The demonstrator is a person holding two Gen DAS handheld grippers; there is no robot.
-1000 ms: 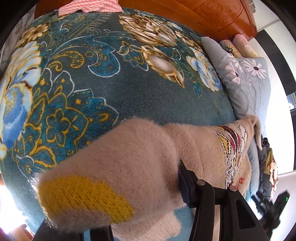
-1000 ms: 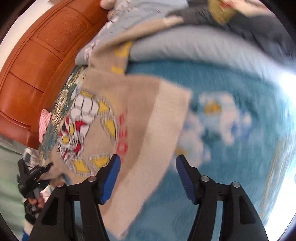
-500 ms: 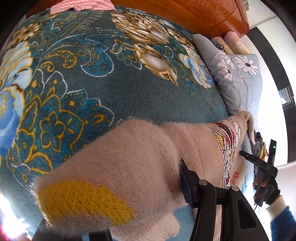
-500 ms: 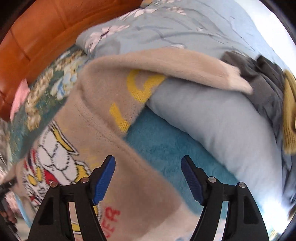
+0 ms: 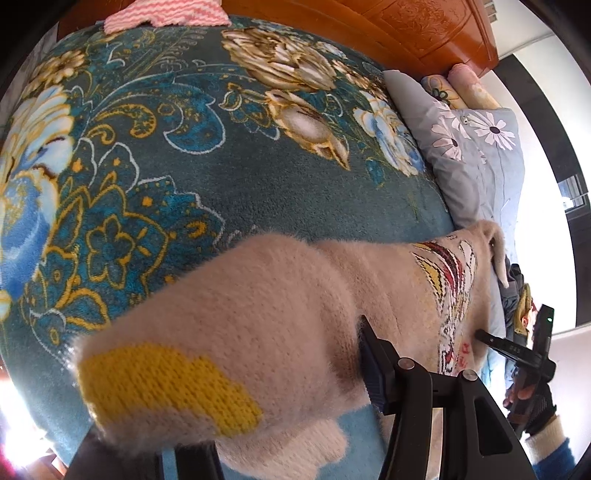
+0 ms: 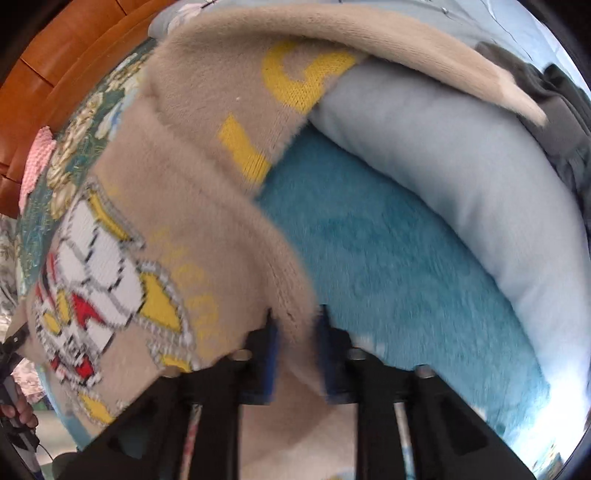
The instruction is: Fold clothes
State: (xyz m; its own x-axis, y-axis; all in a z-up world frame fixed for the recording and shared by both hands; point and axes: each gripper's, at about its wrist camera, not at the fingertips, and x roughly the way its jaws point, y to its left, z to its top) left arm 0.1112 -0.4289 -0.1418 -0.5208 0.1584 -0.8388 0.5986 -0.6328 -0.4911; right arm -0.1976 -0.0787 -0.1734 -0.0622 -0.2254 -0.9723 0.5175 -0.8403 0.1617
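A fuzzy beige sweater with yellow patches and a cartoon print lies across the teal floral blanket. My left gripper is shut on its sleeve, which drapes over the fingers and hides the left one. In the right wrist view the same sweater spreads left, one sleeve thrown over a pale blue pillow. My right gripper is shut on the sweater's side edge. The right gripper also shows in the left wrist view.
A wooden headboard runs along the far side. A pink knit cloth lies by it. A flowered grey pillow sits at the right. Dark clothes lie piled beyond the pale pillow.
My right gripper swung across the sweater toward its side edge and closed on the fabric; it was open before. My left gripper held the sleeve throughout, barely moving.
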